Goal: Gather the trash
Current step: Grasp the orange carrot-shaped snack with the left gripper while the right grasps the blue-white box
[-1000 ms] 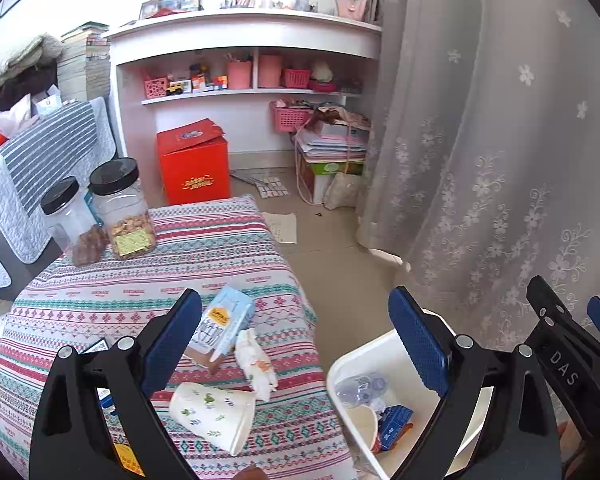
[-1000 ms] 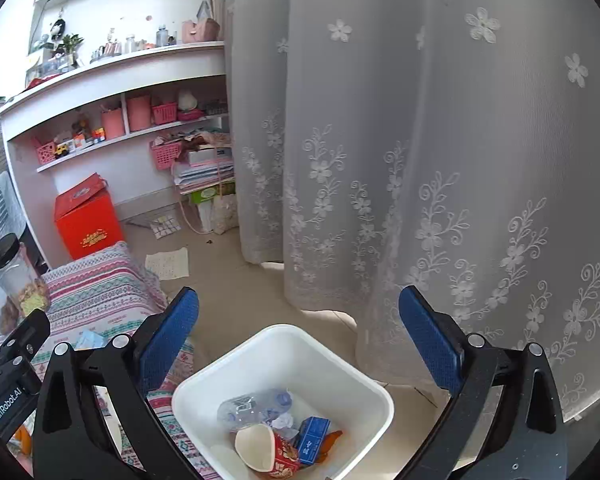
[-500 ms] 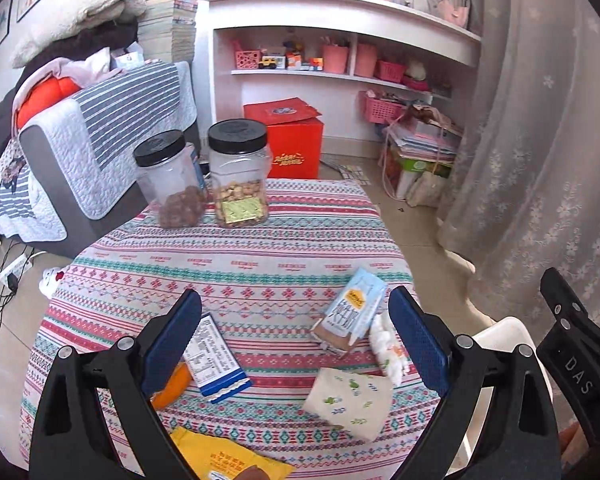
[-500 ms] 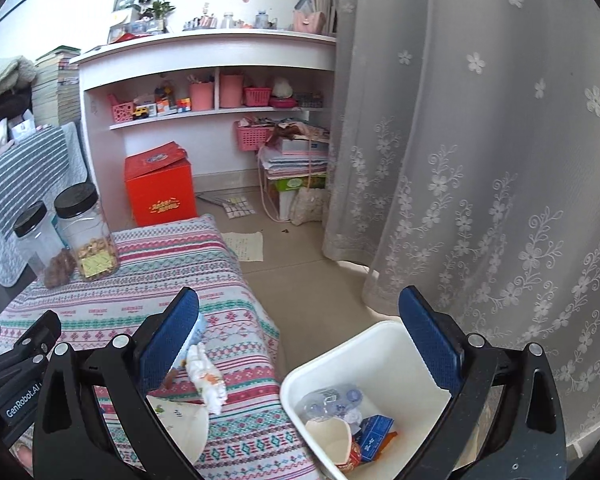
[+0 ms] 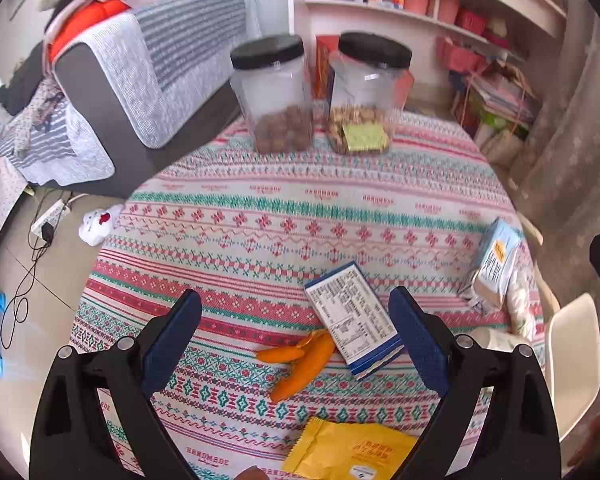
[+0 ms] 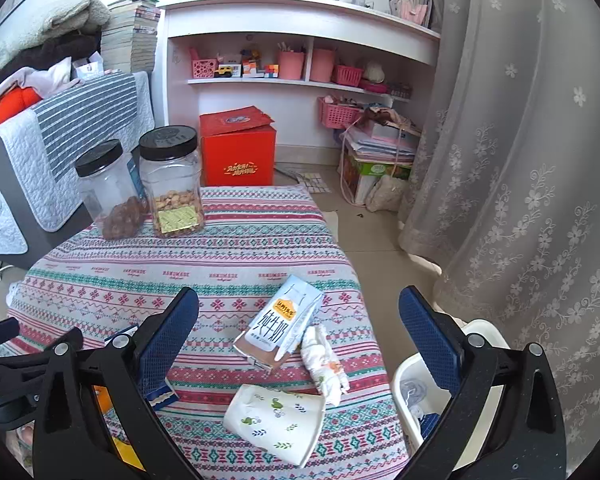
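Trash lies on the patterned tablecloth (image 5: 300,216). My left gripper (image 5: 296,340) is open and empty above an orange peel (image 5: 300,364), a blue-and-white box (image 5: 352,316) and a yellow wrapper (image 5: 348,452). My right gripper (image 6: 300,340) is open and empty above a milk carton (image 6: 280,328), a crumpled tissue (image 6: 324,360) and a tipped paper cup (image 6: 276,420). The white bin (image 6: 480,420) stands on the floor at the table's right edge, with trash inside. The carton also shows in the left wrist view (image 5: 496,268).
Two black-lidded jars (image 6: 172,184) stand at the table's far side. A sofa with blankets (image 5: 140,72) is at the left, shelves and a red box (image 6: 236,152) behind, a lace curtain (image 6: 520,160) at the right.
Both grippers have swung left, away from the bin and over the table. The left one has moved furthest and now looks down at the peel and box. Both stay open.
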`<state>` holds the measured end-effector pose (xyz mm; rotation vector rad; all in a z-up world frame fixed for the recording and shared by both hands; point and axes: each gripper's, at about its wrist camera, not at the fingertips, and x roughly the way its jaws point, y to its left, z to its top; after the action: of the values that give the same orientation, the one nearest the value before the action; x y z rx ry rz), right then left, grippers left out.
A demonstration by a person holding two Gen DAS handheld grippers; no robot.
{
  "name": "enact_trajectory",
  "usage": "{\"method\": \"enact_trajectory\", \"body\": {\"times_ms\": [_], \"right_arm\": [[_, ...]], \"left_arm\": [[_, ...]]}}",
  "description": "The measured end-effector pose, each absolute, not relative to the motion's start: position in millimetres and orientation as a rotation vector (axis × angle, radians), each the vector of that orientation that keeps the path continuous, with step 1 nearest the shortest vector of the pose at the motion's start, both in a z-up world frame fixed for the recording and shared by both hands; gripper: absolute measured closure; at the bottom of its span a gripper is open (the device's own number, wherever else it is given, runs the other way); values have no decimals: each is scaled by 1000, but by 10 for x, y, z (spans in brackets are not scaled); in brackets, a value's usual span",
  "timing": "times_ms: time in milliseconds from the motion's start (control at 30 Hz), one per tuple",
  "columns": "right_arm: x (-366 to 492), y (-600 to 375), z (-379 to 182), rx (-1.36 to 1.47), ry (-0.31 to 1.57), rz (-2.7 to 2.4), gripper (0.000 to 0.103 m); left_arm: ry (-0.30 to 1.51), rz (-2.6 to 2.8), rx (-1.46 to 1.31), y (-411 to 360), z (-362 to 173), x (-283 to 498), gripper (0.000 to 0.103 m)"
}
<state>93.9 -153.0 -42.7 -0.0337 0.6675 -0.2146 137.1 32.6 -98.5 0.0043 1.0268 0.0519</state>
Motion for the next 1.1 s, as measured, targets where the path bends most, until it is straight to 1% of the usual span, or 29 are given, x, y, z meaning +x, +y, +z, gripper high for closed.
{"method": "enact_trajectory", "body": {"times_ms": [67,167,300,400,500,533,567,600,633,667,700,733,767,867,1100], "right_arm": [[984,-1473,-460,-33,686,-192,7],[1056,-1410,-497,-30,715,-160,7],[1188,-1363,-593,-1,784,-114,7],[1285,-1346,-679,24,837,-75,7],[1378,-1362,-751,70,873,-55,7],[1410,-1370,-771,88,885,-50,7],[1438,-1374,-794,104,895,-44,7],[1468,-1375,-812,116,904,-38,7],[1495,-1361,-829,122,915,-29,7],[1523,-1334,-847,121,926,-13,7],[1548,-1295,-867,112,935,3,7],[1567,-1252,-887,96,942,17,7],[1592,-1206,-909,76,951,34,7],[1645,-988,-1032,16,1000,106,7],[1603,-316,-1433,-218,1097,250,7]], "left_arm": [[1147,19,38,365,-1170,1491,11],[1262,-11,19,462,-1393,1587,11],[1368,-68,34,444,-1682,1586,11],[1410,-109,56,394,-1853,1567,12],[1422,-160,81,349,-1942,1550,22],[1425,-172,92,339,-1968,1537,28],[1432,-184,100,335,-2000,1521,39],[1427,-186,114,338,-2019,1499,40],[1415,-195,128,338,-2010,1472,45],[1410,-208,129,348,-2005,1444,55],[1408,-224,117,375,-1986,1410,63],[1414,-236,94,449,-1982,1388,74],[1423,-243,54,541,-1964,1372,78],[1409,-181,-25,884,-1907,1394,80],[1284,-68,-189,1498,-1553,1420,81]]}}
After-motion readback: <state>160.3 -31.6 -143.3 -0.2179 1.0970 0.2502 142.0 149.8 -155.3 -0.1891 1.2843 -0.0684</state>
